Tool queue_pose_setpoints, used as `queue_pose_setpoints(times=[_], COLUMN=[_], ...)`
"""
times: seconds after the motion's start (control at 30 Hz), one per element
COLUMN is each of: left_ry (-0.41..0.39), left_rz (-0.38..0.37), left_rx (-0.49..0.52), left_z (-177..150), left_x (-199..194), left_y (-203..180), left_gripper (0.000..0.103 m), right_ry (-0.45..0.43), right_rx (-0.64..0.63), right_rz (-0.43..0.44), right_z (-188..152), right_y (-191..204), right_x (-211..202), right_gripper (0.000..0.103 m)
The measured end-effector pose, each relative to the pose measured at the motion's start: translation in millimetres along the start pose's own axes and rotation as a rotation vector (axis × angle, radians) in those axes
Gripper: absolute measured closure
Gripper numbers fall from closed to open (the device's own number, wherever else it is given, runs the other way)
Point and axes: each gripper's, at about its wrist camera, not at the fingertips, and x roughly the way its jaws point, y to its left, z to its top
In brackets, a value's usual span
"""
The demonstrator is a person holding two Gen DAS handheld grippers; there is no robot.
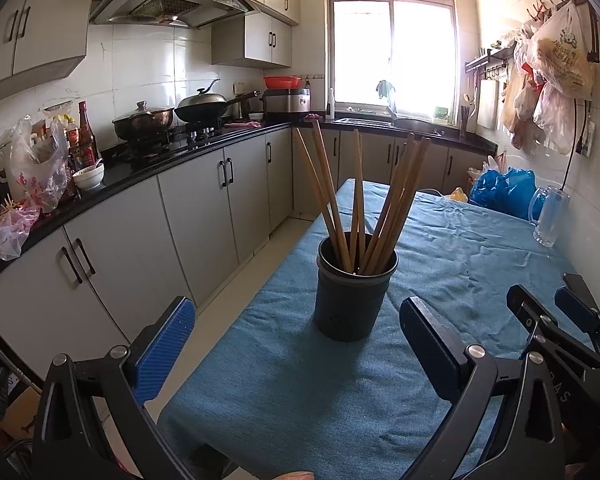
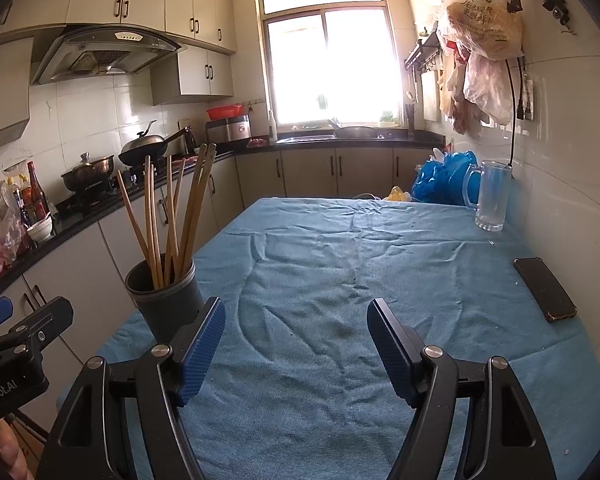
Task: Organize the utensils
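A: Two grippers, both spread wide, nothing between the pads. Left gripper (image 1: 296, 348) sits low over the near end of the desk (image 1: 440, 240); right gripper (image 2: 296, 344) just beside it on its right, same pose.

B: Holder position?

A: Dark holder (image 1: 354, 288) stands upright on the blue cloth, dead ahead of the left gripper, centred between its pads but beyond them, not touching. From the right wrist view it's off to the left, past that gripper's left pad. So the left hand is nearer and lined up, I'd say.

B: Chopsticks?

A: Wooden chopsticks (image 1: 364, 200) all inside the holder, lower ends down, tops fanned out. Long axes near upright: some lean left, some right, a couple stand close to straight. Can't count them exactly, they overlap.

B: Loose utensils?

A: None on the cloth that I can see. Looks like the sorting is done or nearly so.

B: Farther out?

A: Phone (image 2: 544, 294) by the right edge, glass mug (image 2: 488, 196) at the far right corner, well apart from the holder.
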Motion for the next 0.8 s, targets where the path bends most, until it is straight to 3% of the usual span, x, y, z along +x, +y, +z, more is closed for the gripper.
queue_pose_setpoints(times=[0.8], left_ry=[0.018], left_rz=[-0.008], left_rx=[-0.006], left_z=[-5.7], left_x=[5.7], left_y=[1.3], left_gripper=[0.001], right_ry=[0.002], right_rx=[-0.006], right_rz=[-0.001], right_z=[-2.5], right_y=[1.9], right_x=[2.1], right_gripper=[0.022])
